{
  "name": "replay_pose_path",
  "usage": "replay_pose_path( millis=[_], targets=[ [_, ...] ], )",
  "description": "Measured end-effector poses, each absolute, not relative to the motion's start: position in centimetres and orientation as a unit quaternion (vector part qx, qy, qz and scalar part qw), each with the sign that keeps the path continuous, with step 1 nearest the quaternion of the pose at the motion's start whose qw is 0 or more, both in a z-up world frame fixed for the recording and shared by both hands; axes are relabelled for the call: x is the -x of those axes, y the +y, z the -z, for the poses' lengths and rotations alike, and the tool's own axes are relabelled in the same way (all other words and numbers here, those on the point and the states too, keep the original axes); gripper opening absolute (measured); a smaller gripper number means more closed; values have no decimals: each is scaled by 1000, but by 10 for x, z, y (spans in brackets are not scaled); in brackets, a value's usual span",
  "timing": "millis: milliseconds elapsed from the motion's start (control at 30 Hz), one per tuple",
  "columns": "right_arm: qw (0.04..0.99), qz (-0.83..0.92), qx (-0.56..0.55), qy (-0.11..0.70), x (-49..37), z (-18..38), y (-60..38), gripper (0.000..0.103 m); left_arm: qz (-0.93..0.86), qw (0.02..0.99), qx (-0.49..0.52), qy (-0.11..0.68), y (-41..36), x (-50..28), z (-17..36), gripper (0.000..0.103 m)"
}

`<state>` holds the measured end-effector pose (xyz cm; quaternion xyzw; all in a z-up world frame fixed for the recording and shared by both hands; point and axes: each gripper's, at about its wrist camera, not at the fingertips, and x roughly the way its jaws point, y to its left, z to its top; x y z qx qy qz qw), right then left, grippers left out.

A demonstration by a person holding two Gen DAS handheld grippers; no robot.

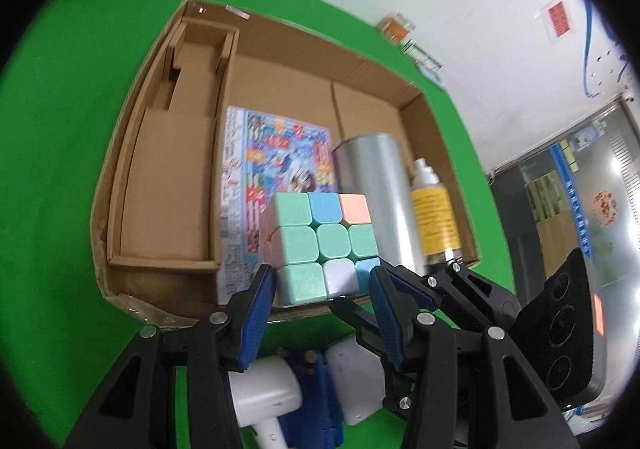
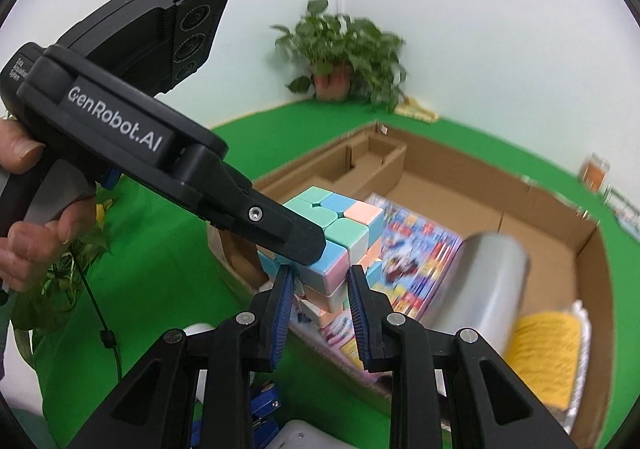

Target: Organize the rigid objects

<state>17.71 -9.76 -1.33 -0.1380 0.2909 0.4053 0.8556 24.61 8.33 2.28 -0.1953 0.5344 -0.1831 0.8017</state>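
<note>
One pastel 3x3 puzzle cube [image 1: 320, 245], glossy plastic with rounded tiles, is clamped between the blue ribbed pads of my left gripper [image 1: 320, 289]. It sits level, mint face up, above the near edge of an open brown cardboard box [image 1: 280, 49] on green cloth [image 1: 60, 169]. A cube has no long axis.

My right gripper [image 2: 320, 301] hangs just beside the cube; its jaws are parted and clasp nothing.

Inside the box I log:
- a colourful flat printed carton [image 1: 276, 153]
- a brushed-metal cylinder [image 1: 376, 193]
- a yellow-labelled spray bottle [image 1: 434, 217]
</note>
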Motion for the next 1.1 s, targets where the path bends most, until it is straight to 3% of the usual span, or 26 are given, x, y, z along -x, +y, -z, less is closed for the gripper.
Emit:
replay_pose_path(
  millis=[333, 633, 667, 733, 767, 800, 900, 1000, 1100],
  targets=[
    [838, -417, 112, 333, -190, 51, -86, 26, 158, 796, 175, 558, 87, -249, -2, 47],
    [832, -434, 77, 336, -178, 40, -96, 27, 165, 802, 181, 544, 93, -239, -8, 48],
    [835, -433, 74, 332, -174, 35, -99, 33, 166, 811, 178, 532, 94, -234, -14, 47],
    [856, -404, 86, 312, -159, 22, -110, 61, 157, 836, 164, 500, 94, -218, -32, 48],
    [866, -388, 91, 301, -152, 17, -115, 87, 144, 857, 151, 472, 94, -205, -45, 52],
    [883, -362, 97, 283, -142, 12, -123, 103, 134, 872, 140, 450, 93, -195, -54, 62],
    [913, -302, 111, 251, -111, 5, -146, 102, 91, 932, 79, 342, 82, -143, -83, 89],
    [923, -258, 107, 263, -85, 11, -164, 102, 59, 961, 25, 270, 64, -101, -89, 89],
    [922, -238, 89, 291, -73, 20, -173, 102, 42, 962, 28, 269, 51, -80, -77, 89]
  ],
)
